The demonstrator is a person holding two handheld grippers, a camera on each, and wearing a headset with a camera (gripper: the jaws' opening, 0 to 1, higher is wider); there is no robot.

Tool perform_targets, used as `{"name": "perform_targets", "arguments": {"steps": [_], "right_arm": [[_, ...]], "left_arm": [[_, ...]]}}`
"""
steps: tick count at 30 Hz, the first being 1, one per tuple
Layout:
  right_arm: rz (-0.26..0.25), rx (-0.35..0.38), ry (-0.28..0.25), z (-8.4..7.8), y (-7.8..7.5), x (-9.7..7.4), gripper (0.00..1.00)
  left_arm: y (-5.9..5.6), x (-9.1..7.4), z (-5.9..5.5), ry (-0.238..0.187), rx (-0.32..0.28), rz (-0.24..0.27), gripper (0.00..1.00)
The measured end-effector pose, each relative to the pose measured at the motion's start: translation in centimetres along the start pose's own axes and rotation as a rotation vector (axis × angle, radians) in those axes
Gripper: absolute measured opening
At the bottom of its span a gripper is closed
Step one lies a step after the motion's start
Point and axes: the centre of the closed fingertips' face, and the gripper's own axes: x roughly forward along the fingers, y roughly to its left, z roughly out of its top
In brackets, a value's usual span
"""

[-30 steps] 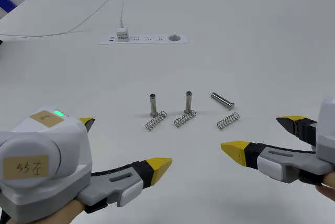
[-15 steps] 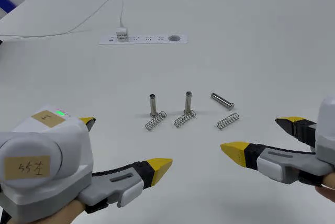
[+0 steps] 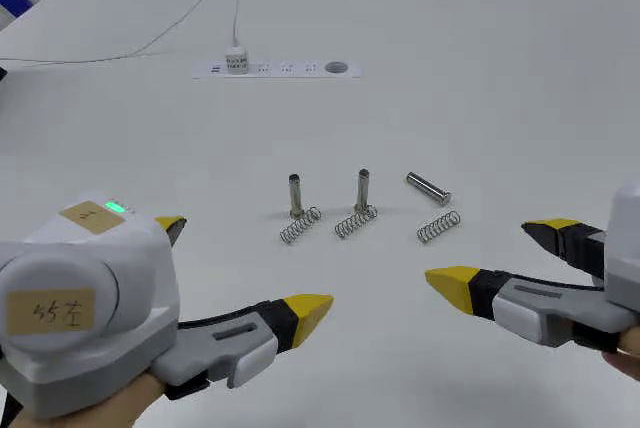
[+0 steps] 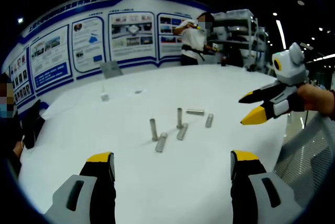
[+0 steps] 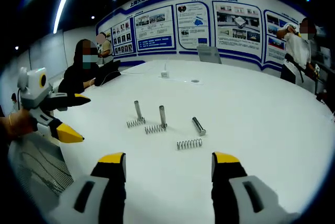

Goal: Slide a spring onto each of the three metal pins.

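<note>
**Left gripper** (image 3: pixel 243 266) and **right gripper** (image 3: pixel 492 256), both released and empty, hover above the white counter (image 3: pixel 520 98). At 12 o'clock lie three coiled steel springs (image 3: pixel 355 223), each beside a polished metal pin (image 3: pixel 363 191). Two pins stand upright; the 2 o'clock pin (image 3: pixel 428 189) lies flat. Advisably, pinch one spring mid-coil while steadying its pin. A white power strip (image 3: pixel 275 69) lies well beyond, obstructing nothing.

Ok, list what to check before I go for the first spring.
1. left gripper open and empty: ok.
2. right gripper open and empty: ok.
3. left spring, middle spring and right spring lying loose, on no pin: ok.
4. left pin and middle pin upright: ok.
5. right pin upright: not ok, it lies flat.
6. Springs clear of the standing pins: cannot tell.
</note>
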Motion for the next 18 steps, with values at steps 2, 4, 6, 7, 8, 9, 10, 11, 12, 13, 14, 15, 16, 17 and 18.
{"name": "perform_targets", "arguments": {"steps": [2,4,6,7,8,9,10,11,12,13,14,15,16,17,18], "right_arm": [[0.000,-0.001,-0.001,0.4,-0.1,0.1,0.66],[0.001,-0.009,0.000,0.7,-0.2,0.3,0.64],[0.003,-0.004,0.000,1.0,-0.4,0.5,0.63],[0.005,-0.002,-0.002,1.1,-0.5,0.6,0.62],[0.007,0.000,0.000,1.2,-0.5,0.7,0.61],[0.009,-0.004,0.002,1.4,-0.6,0.8,0.60],[0.011,-0.012,0.006,1.6,-0.6,0.9,0.60],[0.014,-0.027,0.012,1.8,-0.7,1.1,0.59],[0.014,-0.036,0.012,1.9,-0.7,1.2,0.58],[0.017,-0.044,0.012,2.1,-0.8,1.3,0.58],[0.020,-0.049,0.013,2.4,-1.0,1.5,0.57],[0.021,-0.052,0.016,2.5,-1.1,1.7,0.55],[0.026,-0.059,0.021,2.7,-1.2,1.9,0.55],[0.027,-0.065,0.022,2.8,-1.3,2.0,0.54],[0.026,-0.071,0.023,3.0,-1.4,2.2,0.54]], "left_arm": [[-0.1,0.0,0.1,-0.002,-0.001,-0.003,0.93],[-0.2,0.0,0.1,-0.006,-0.001,-0.006,0.93],[-0.2,0.0,0.1,-0.007,-0.003,-0.008,0.93],[-0.2,0.0,0.2,-0.007,-0.004,-0.008,0.93],[-0.2,0.0,0.2,-0.008,-0.005,-0.008,0.93],[-0.2,0.0,0.1,-0.006,-0.005,-0.008,0.93],[-0.2,0.0,0.1,-0.005,-0.006,-0.008,0.93],[-0.2,0.0,0.1,-0.005,-0.009,-0.009,0.93],[-0.2,0.0,0.1,-0.005,-0.011,-0.009,0.93],[-0.2,0.0,0.1,-0.005,-0.012,-0.010,0.93],[-0.2,0.0,0.1,-0.005,-0.011,-0.011,0.93],[-0.3,0.0,0.1,-0.006,-0.010,-0.012,0.93],[-0.3,0.0,0.2,-0.007,-0.011,-0.014,0.93],[-0.4,0.0,0.2,-0.009,-0.012,-0.016,0.93],[-0.4,0.0,0.2,-0.010,-0.014,-0.018,0.93]]}}
